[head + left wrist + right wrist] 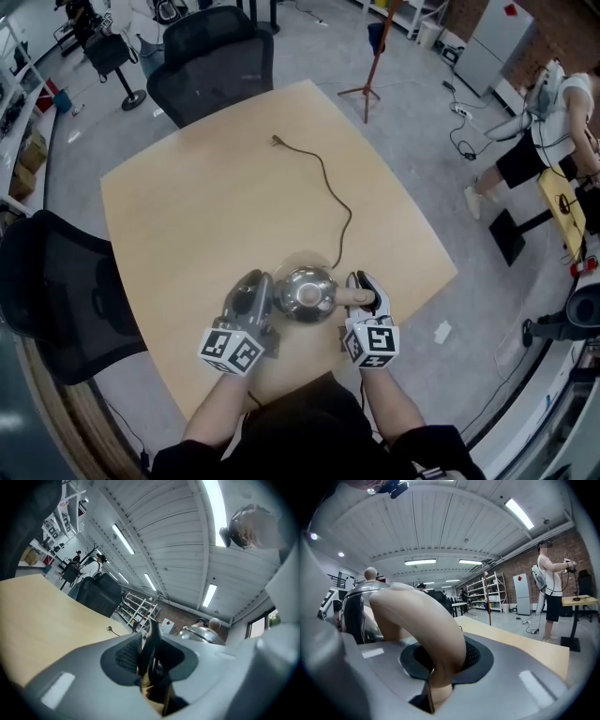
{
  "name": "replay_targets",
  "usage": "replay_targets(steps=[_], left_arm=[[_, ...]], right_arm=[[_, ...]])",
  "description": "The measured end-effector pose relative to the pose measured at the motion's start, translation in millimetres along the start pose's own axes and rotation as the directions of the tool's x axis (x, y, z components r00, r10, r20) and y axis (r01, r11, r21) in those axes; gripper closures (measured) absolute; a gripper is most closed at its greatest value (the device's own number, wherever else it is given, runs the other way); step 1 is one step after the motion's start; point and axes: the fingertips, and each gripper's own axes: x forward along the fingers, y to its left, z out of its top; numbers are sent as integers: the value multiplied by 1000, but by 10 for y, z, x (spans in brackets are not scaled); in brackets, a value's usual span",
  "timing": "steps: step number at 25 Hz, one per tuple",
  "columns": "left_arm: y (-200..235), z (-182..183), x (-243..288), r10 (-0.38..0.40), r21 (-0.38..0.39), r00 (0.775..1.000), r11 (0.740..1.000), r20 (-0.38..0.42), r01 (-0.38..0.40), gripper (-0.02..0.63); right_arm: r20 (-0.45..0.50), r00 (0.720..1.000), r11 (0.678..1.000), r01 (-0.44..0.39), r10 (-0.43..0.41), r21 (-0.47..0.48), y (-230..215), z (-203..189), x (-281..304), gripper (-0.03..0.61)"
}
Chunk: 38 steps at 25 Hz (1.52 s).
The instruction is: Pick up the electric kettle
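Your left claw [151,665]: clenched on the thin metal spout [153,641] of the kettle [306,292]. Your right claw [440,670]: clenched round its beige handle [426,620]. Kettle: between both claws at the near part of the table [187,216], close to your body; lid [199,634] on, so contents cannot be told. Cord [330,183]: trails from the kettle toward the table's far edge. Far chair [211,56]: at the far edge. Left chair [56,291]: against the left edge.

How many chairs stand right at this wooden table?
2: one black chair at the far side of the table, a second black chair at its left edge. Others may be hidden below the camera.
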Motion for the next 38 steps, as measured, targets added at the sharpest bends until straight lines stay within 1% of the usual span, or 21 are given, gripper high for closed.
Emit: replay_targets(steps=[4, 9, 13, 19, 24, 27, 30, 34, 38], left_arm=[[-112, 90, -213, -27, 9, 1000, 1000, 13, 27, 541], [-286, 125, -451, -54, 30, 998, 998, 21, 53, 538], [-413, 124, -698, -70, 31, 997, 997, 18, 70, 535], [-551, -45, -994, -34, 7, 999, 999, 23, 34, 532], [-772, -68, -1113, -13, 48, 999, 999, 39, 11, 534], [-940, -46, -1192, 6, 60, 998, 998, 68, -10, 534], [-1126, 15, -1306, 23, 65, 993, 997, 120, -31, 532], [-1378, 91, -1436, 14, 86, 984, 996, 175, -29, 532], [-1512, 59, -1551, 15, 87, 980, 996, 200, -33, 532]], right_arm=[[34, 999, 1000, 15, -15, 3, 123, 71, -225, 520], [52, 998, 999, 30, -32, 26, 229, 24, -578, 520], [68, 997, 999, 31, -34, 32, 314, 13, -836, 518], [52, 998, 999, 18, -20, 31, 314, -107, -1127, 520], [52, 998, 998, -25, 23, 49, 262, -143, -1319, 520], [61, 997, 997, -56, 53, 43, 224, -71, -1429, 520], [86, 993, 996, -86, 83, 25, 205, 71, -1557, 520], [136, 984, 994, -113, 113, -2, 180, 270, -1735, 520], [140, 982, 991, -129, 130, -15, 163, 280, -1893, 518]])
